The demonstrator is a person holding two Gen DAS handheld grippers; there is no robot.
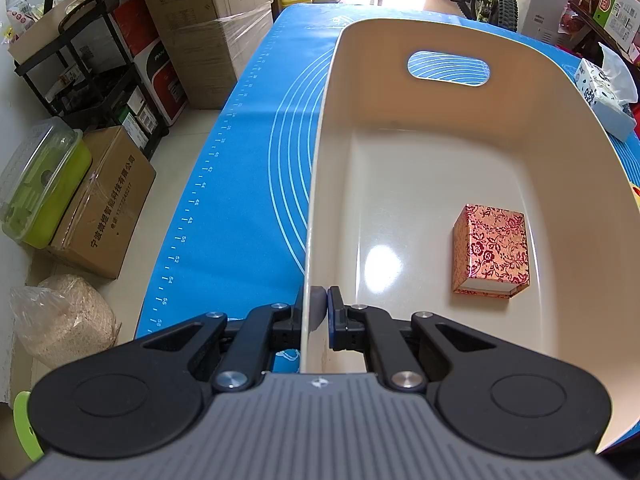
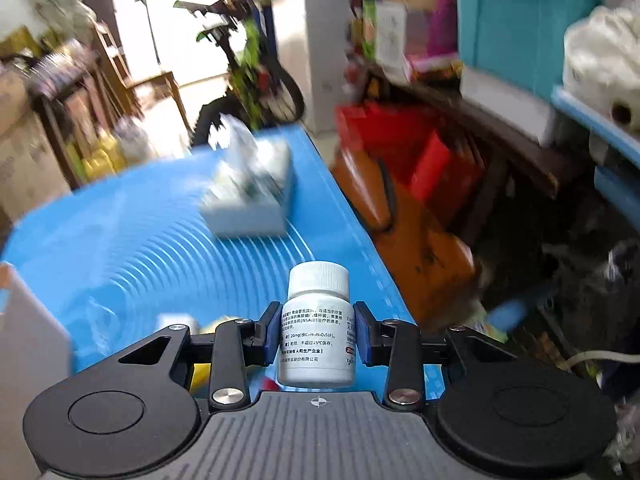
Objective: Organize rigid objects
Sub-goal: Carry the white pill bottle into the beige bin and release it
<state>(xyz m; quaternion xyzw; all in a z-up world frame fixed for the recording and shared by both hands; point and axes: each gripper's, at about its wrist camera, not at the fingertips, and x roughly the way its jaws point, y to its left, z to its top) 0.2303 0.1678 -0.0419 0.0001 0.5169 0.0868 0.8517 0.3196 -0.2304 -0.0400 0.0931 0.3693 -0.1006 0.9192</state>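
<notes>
left gripper (image 1: 318, 312) clamped on the cream bin (image 1: 440, 152) wall, red box (image 1: 490, 252) inside. right gripper (image 2: 316, 330) grasping the white pill bottle (image 2: 317, 332) upright.

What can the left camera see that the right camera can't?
Only the left wrist view shows the inside of the cream bin, with a red flowery box lying in it, and the left gripper pinching the bin's wall. Only the right wrist view shows the right gripper holding a white pill bottle upright. Both views show the blue mat and the tissue box on it, blurry in the right view.
</notes>
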